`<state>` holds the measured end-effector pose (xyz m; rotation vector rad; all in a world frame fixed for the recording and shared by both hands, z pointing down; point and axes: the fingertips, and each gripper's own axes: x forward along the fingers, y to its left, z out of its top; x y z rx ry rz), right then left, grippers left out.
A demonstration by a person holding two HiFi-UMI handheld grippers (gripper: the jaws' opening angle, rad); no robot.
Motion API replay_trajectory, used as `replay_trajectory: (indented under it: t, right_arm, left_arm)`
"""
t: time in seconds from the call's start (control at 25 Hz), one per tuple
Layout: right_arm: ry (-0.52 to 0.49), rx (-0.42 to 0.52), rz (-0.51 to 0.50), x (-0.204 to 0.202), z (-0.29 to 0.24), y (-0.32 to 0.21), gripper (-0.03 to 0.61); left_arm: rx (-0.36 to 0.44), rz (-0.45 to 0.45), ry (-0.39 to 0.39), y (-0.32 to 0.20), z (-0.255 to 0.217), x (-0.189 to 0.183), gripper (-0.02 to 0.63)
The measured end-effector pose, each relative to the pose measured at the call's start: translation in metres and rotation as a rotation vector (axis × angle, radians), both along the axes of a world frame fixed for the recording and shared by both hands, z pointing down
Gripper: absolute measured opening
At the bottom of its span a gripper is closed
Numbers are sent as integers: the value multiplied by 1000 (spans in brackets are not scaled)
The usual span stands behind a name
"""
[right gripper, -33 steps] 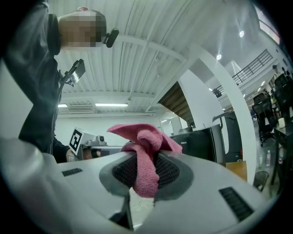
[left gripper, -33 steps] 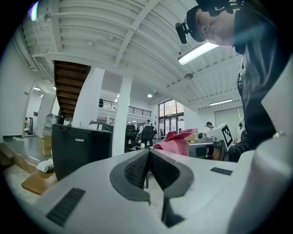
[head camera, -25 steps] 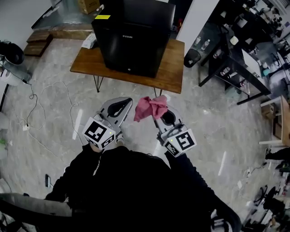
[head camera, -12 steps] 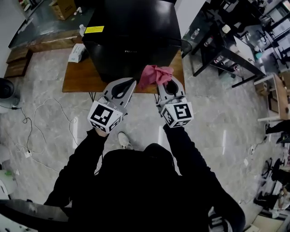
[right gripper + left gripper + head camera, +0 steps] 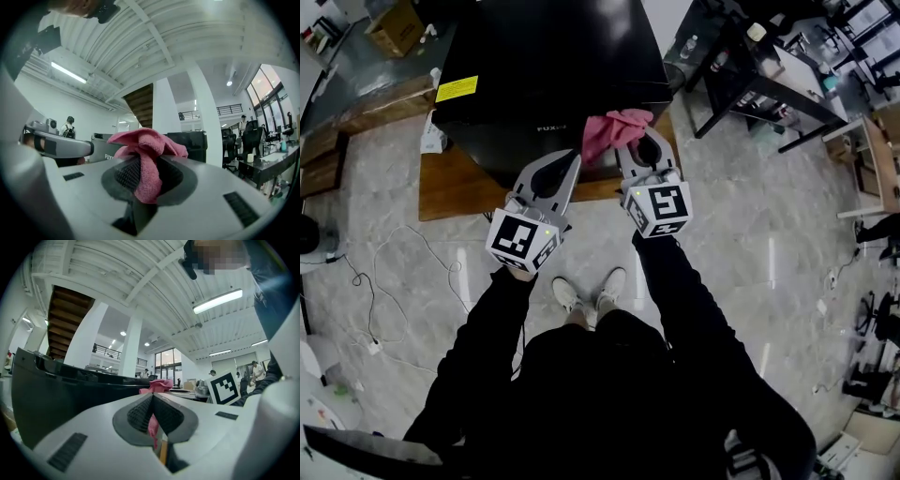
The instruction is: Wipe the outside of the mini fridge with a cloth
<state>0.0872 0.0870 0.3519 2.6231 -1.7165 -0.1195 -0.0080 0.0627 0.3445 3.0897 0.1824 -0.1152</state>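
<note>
My right tongs clamp the pink cloth mid-bunch. I judge it soft, light and floppy. It sits at 12 o'clock by the front edge of the mini fridge on the table. Left tongs are closed and empty.

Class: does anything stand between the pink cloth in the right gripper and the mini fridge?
Nothing visible does. The pink cloth, clamped in the right gripper, is right at the front top edge of the mini fridge; contact cannot be confirmed. The left gripper sits off to the cloth's left, shut, not between them.
</note>
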Motion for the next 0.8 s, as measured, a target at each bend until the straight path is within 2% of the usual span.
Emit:
replay_trajectory:
  t: [0.12, 0.24, 0.44, 0.6, 0.8]
  right_arm:
    - [36, 35, 2, 7, 9, 0, 72]
    - [29, 24, -15, 20, 33, -3, 72]
    - [-69, -47, -55, 26, 122, -10, 71]
    - [-184, -135, -73, 21, 211, -8, 71]
    - [-202, -219, -113, 28, 292, -12, 71]
  left_arm:
    - [-5, -10, -7, -4, 16, 18, 6]
    - [-25, -35, -16, -12, 36, 41, 6]
    - [-26, -80, -58, -20, 102, 57, 6]
    - [-104, -100, -142, -21, 181, 56, 6]
    - [-154, -108, -284, -20, 279, 69, 6]
